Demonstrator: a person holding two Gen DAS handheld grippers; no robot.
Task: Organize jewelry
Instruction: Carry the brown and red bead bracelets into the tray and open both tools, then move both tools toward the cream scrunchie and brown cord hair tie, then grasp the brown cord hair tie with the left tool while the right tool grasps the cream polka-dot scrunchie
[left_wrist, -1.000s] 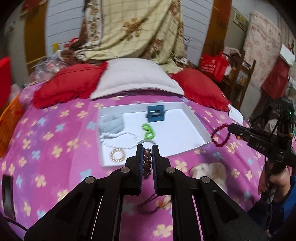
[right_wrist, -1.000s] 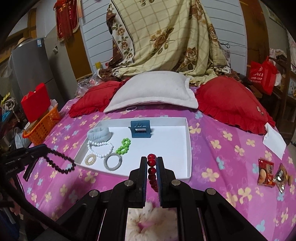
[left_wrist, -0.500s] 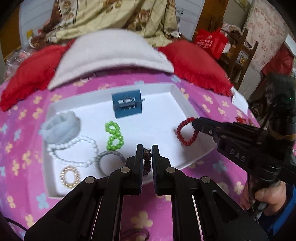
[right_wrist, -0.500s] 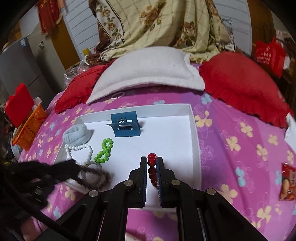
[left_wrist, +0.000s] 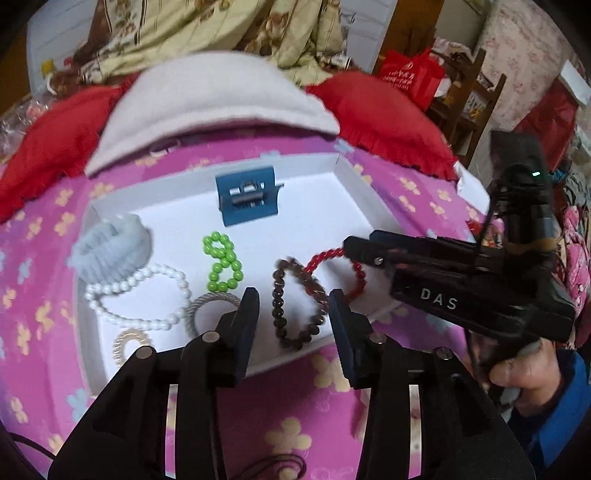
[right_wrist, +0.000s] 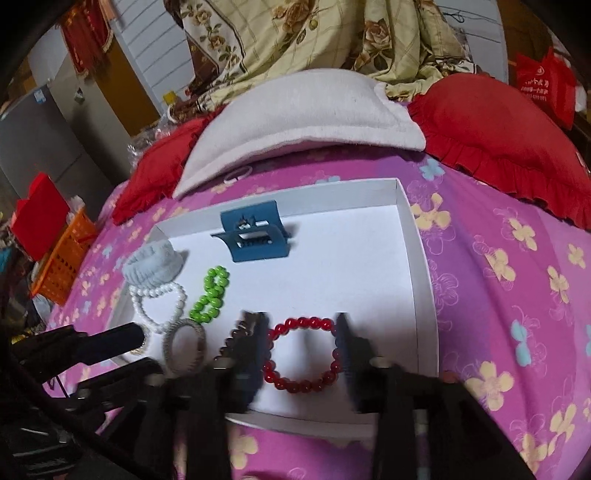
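Three white letters, "DAS", mark the right gripper (left_wrist: 349, 248). Both it and the left gripper (left_wrist: 293, 306) gape wide, empty, over the brown bead bracelet (left_wrist: 295, 306) and red bead bracelet (right_wrist: 303, 356) in the white tray (right_wrist: 417, 258).

One white tray (right_wrist: 417, 258) holds eight pieces: four beaded bracelets, namely one red bracelet (right_wrist: 303, 358), one dark brown bracelet (left_wrist: 295, 306), one green bracelet (right_wrist: 212, 291) and one white pearl bracelet (left_wrist: 140, 295); one blue hair claw (right_wrist: 255, 232); one pale blue scrunchie (right_wrist: 153, 264); one grey hair tie (right_wrist: 184, 345); and one gold spiral hair tie (left_wrist: 129, 343). Behind it lie two red cushions (right_wrist: 498, 144) and one grey pillow (right_wrist: 303, 110).
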